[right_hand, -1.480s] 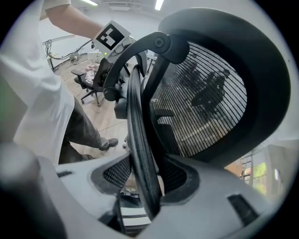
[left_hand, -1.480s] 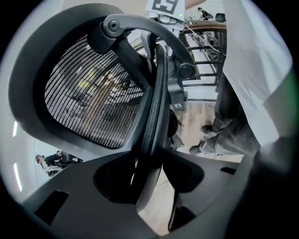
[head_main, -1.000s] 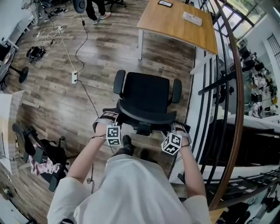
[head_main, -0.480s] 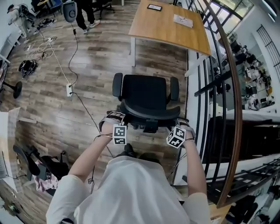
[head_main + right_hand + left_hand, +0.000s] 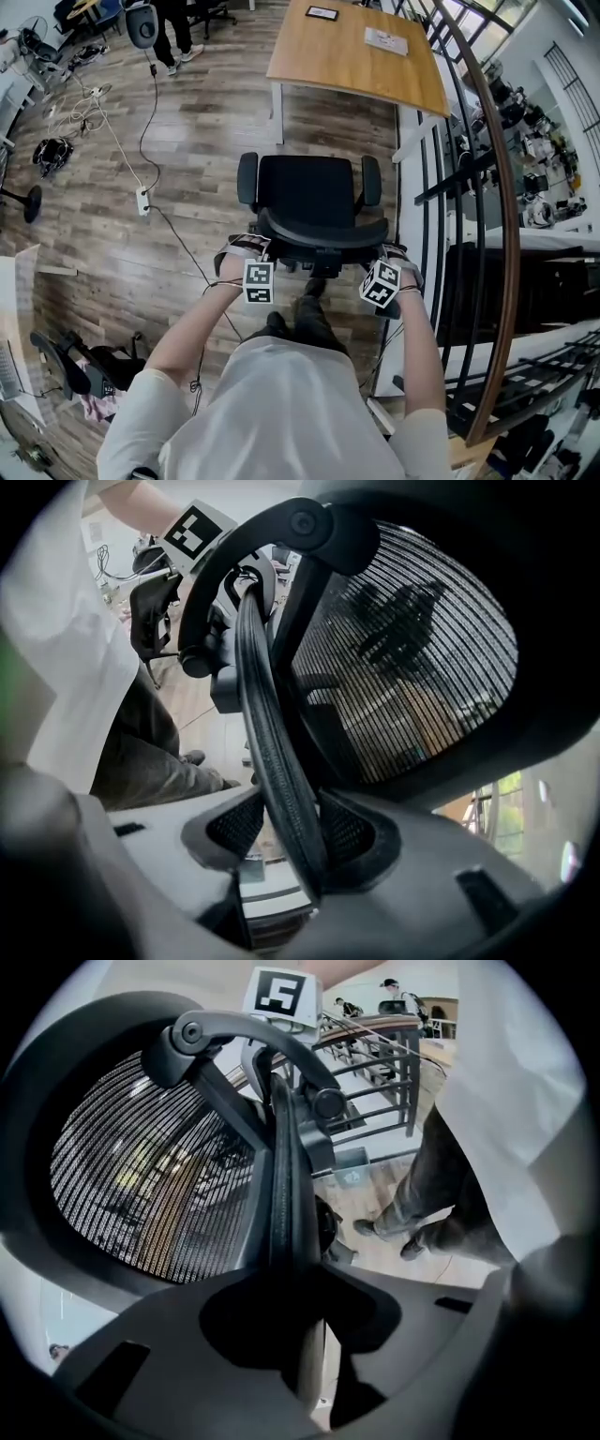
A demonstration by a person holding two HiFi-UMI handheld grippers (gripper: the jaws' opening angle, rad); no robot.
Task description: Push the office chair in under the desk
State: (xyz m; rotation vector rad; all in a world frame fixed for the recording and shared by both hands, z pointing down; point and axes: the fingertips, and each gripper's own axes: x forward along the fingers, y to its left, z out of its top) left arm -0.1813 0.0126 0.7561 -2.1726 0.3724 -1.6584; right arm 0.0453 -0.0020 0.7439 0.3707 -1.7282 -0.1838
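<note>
Black mesh office chair [image 5: 314,192] mid-frame, not yet under wood-topped white-legged desk [image 5: 356,56] at top. Left gripper [image 5: 244,247] jaws just been closing on backrest rim [image 5: 323,234], right gripper [image 5: 391,253] clamped on it; most pushing prob. left.

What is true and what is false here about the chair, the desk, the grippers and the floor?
1. The office chair is already under the desk. False: it stands short of it, with bare floor between.
2. Both grippers have the backrest rim between their jaws. True: the left gripper and the right gripper both clamp it, and the left's jaws have just been closing.
3. The desk top is bare. False: a dark flat item and a white flat item lie on it.
4. A power strip lies on the floor at the chair's left in the head view. True.
</note>
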